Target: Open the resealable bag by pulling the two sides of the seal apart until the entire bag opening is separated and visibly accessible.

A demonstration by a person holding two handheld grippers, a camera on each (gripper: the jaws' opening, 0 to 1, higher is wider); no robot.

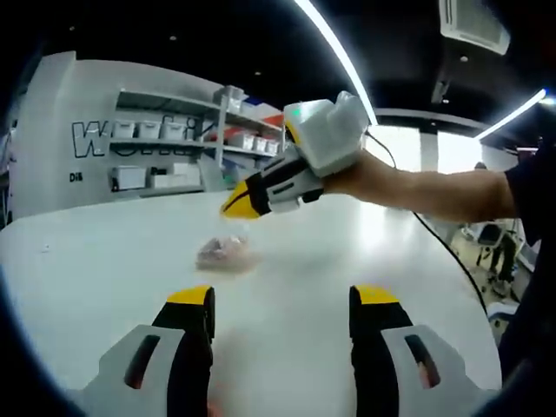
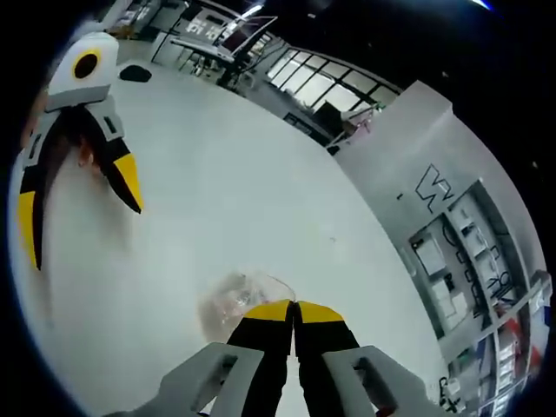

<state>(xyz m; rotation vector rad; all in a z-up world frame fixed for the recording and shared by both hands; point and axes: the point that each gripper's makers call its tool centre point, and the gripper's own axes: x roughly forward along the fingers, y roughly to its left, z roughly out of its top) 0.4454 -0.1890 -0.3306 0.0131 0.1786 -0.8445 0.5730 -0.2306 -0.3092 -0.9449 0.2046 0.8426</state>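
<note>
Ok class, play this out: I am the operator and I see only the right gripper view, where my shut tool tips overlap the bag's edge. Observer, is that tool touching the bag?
Observer: No. In the left gripper view the right tool hovers above the table, clear of the bag.
Operator: And where does the bag sit for the left tool?
Observer: Straight ahead of the left tool, a little to the left of the middle between its open jaws, with bare table between them.
Operator: Can you see the seal from there?
Observer: No, the bag is a small, blurred, pinkish lump, so I cannot tell which edge has the seal.
</note>
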